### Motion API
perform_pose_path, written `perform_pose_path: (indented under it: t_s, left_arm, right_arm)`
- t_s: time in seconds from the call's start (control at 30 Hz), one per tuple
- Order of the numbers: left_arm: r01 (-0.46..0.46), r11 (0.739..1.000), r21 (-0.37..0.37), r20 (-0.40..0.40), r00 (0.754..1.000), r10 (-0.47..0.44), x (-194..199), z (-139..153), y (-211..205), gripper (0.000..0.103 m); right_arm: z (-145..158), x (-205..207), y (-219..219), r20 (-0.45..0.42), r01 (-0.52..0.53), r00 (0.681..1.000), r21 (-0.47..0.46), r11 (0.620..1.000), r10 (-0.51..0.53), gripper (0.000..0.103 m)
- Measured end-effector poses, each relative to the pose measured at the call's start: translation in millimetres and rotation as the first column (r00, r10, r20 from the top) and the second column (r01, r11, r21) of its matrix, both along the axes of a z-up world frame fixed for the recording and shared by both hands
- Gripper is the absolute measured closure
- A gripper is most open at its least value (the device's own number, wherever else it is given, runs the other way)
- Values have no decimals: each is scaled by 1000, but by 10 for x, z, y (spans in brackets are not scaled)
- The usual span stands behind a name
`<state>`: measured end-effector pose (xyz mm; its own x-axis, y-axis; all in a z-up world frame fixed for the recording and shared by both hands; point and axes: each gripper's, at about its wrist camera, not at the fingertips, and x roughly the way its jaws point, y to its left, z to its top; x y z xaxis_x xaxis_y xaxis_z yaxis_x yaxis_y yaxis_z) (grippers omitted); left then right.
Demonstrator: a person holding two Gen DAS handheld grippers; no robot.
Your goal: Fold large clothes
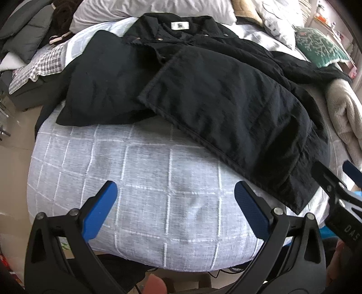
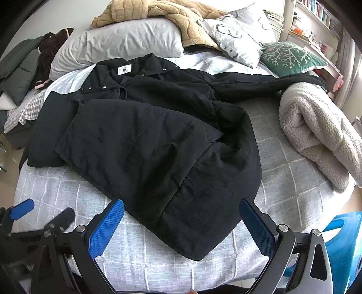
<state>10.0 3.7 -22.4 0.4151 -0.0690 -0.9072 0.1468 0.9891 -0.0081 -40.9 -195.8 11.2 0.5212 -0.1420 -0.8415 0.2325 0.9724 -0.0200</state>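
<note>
A large black quilted coat (image 1: pixel 215 90) (image 2: pixel 147 140) lies spread on the bed, collar and white label (image 2: pixel 124 69) at the far end, one front panel folded across its middle. One sleeve (image 2: pixel 260 87) stretches to the right. My left gripper (image 1: pixel 175 190) hovers open over bare sheet at the foot of the bed, just left of the coat's hem. My right gripper (image 2: pixel 181 208) is open too, its blue pads (image 2: pixel 108 228) on either side of the coat's near hem, nothing pinched. The right gripper (image 1: pixel 344 194) shows at the edge of the left wrist view.
The bed has a grey sheet with a white grid (image 1: pixel 147 192). Pillows (image 2: pixel 117 45), a tan fleece blanket (image 2: pixel 169 13) and a green cushion (image 2: pixel 291 58) sit at the head. A rolled beige blanket (image 2: pixel 316 131) lies on the right. Dark clothes (image 2: pixel 47 52) are piled at left. Shelves (image 2: pixel 316 18) stand at the far right.
</note>
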Motion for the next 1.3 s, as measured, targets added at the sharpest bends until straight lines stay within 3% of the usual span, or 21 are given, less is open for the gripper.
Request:
perform_pose_path:
  t_s: [0.2,0.4,0.6,0.77,0.97,1.07,1.1,1.17,1.2,1.23,1.27,1.3]
  left_arm:
    - [2,999,33,36,999,-4,145,94,148,0]
    - [38,999,0,13,999,-38,416,257,442,0]
    - [-21,999,-50,19,1000,22,924,319,937,0]
    - [-62,991,-115,-21,998,60,1396,247,1248,0]
    - [-111,987,-119,-38,993,108,1943,95,1469,0]
    - [-109,975,-192,-34,994,105,2137,0,1532,3]
    - [-101,970,-220,-34,995,96,2175,-36,1540,8]
    - [-76,956,-283,-48,997,65,2220,-134,1527,29]
    - [-59,946,-318,-55,998,44,2222,-162,1507,56]
    - [-40,933,-356,-74,997,15,2198,-189,1485,80]
    - [-32,930,-367,-87,996,-1,2158,-191,1468,84]
    - [-20,932,-362,-83,996,-11,2111,-164,1454,88]
  right_arm:
    - [41,29,-83,6,-6,1000,-21,1000,6,0]
    - [41,114,-309,-27,-13,1000,7,1000,13,0]
    - [-35,168,-632,-92,-6,996,124,992,18,0]
    - [-119,159,-823,-95,-4,995,222,975,26,0]
    - [-335,138,-961,-145,15,989,295,955,30,0]
    - [-454,119,-1026,-167,35,986,354,934,27,0]
    - [-491,116,-1033,-174,38,984,381,924,32,0]
    - [-585,127,-1048,-185,42,982,448,893,47,3]
    - [-639,136,-1042,-187,39,981,488,872,60,6]
    - [-677,143,-1035,-188,33,979,516,856,76,21]
    - [-715,153,-1016,-192,27,977,549,836,95,37]
    - [-739,156,-1004,-195,24,975,567,823,106,44]
